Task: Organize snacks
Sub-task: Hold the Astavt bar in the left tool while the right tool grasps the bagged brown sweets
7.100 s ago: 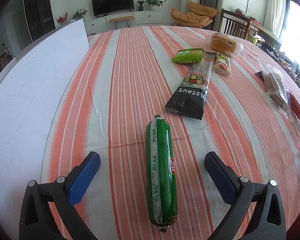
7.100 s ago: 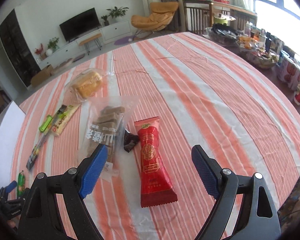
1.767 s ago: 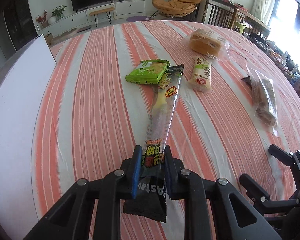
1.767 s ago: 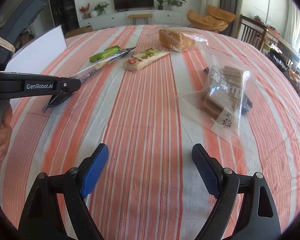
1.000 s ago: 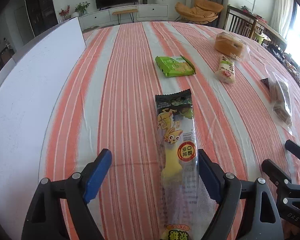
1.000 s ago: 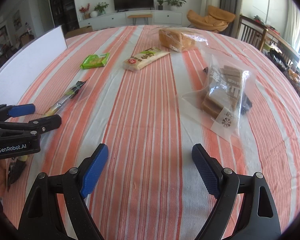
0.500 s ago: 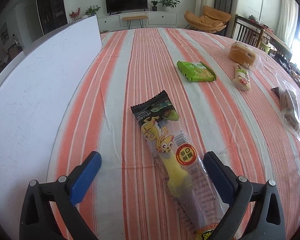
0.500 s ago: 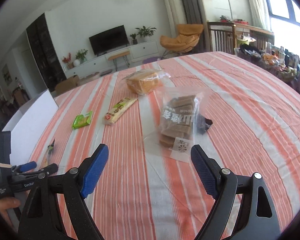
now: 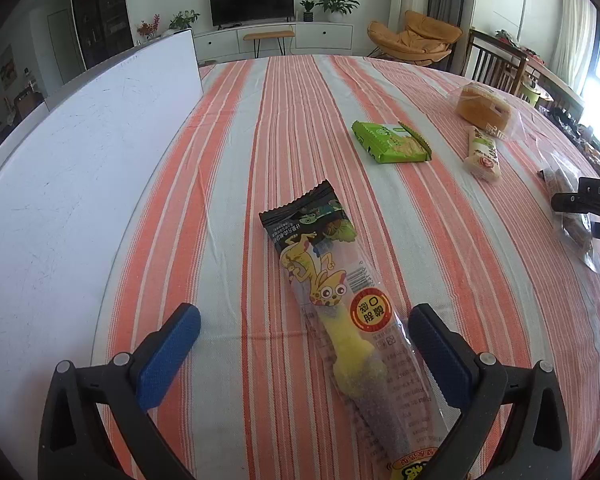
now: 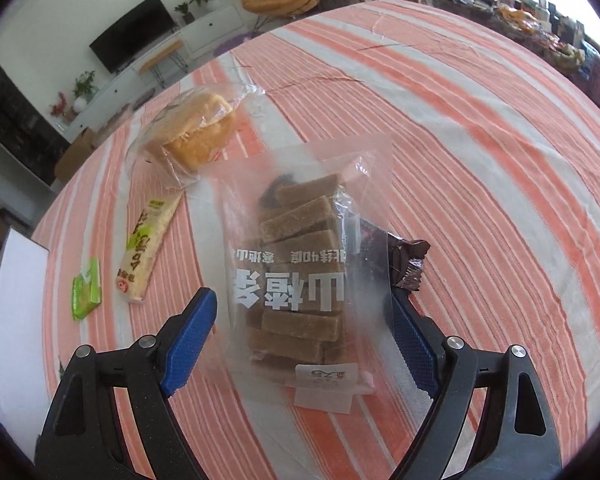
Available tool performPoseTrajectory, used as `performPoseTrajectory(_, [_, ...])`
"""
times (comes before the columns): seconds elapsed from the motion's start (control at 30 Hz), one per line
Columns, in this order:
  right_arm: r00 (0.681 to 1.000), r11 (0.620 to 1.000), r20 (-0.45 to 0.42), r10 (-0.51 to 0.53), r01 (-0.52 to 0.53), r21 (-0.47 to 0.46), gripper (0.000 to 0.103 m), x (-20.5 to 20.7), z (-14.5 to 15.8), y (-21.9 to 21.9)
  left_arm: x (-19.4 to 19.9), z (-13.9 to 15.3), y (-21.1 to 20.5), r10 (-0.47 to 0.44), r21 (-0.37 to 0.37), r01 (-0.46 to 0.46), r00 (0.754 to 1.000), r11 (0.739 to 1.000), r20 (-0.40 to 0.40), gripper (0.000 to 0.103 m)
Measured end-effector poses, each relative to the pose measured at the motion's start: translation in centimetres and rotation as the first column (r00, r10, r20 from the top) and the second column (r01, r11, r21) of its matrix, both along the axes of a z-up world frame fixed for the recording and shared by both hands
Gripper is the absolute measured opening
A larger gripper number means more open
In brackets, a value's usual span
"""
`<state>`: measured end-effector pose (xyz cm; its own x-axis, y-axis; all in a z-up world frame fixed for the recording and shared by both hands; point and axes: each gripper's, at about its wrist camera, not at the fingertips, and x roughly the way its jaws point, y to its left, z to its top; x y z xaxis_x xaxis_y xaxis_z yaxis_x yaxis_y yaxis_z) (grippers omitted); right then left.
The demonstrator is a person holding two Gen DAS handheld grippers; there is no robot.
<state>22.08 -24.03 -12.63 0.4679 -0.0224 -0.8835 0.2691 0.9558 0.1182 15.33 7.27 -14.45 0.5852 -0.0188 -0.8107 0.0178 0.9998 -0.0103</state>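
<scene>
My left gripper (image 9: 304,338) is open above the striped tablecloth (image 9: 260,148). The long black-and-clear snack pack (image 9: 342,312) lies flat between its fingers, loose. My right gripper (image 10: 302,326) is open with its fingers on either side of the clear bag of brown bars (image 10: 300,264), not closed on it. A dark brown wrapper (image 10: 406,264) pokes out from under that bag on the right. The right gripper's black body (image 9: 588,204) shows at the right edge of the left wrist view.
A green packet (image 9: 390,142), a cream bar pack (image 9: 482,154) and bagged bread (image 9: 484,108) lie further back on the table. They also show in the right wrist view (image 10: 86,290), (image 10: 148,246), (image 10: 198,134). A white board (image 9: 60,168) lines the left edge.
My right gripper has moved forward and down over the clear bag of brown bars, which now sits between its open fingers. My left gripper has drawn back a little from the released long pack.
</scene>
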Motion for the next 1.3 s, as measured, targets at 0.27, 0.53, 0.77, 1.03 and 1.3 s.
performPoseTrajectory(0.27, [0.994,0.995,0.044,0.095,-0.094,-0.022,0.063,-1.4,0.1,0.0,0.1,0.0,-0.1,0.0,-0.001,0.0,1.0,1.0,0.001,0.103])
performPoseTrajectory(0.53, [0.978,0.979,0.115,0.174,-0.185,0.087,0.05,-6.3,1.4,-0.4,0.1,0.0,-0.1,0.0,-0.001,0.0,1.0,1.0,0.001,0.103])
performPoseTrajectory(0.77, [0.934,0.934,0.105,0.34,-0.322,-0.156,0.078,-12.7,-0.4,6.0,0.1,-0.1,0.0,0.0,-0.001,0.0,1.0,1.0,0.001,0.103])
performPoseTrajectory(1.03, [0.942,0.931,0.097,0.322,-0.297,-0.211,0.088,-12.8,-0.9,6.0,0.1,-0.1,0.0,-0.001,-0.003,0.001,1.0,1.0,0.001,0.103])
performPoseTrajectory(1.3, [0.952,0.952,0.109,0.286,-0.269,-0.145,0.094,-12.8,-1.3,5.0,-1.1,0.2,0.3,-0.058,-0.028,0.055,0.993,0.998,-0.104,0.103])
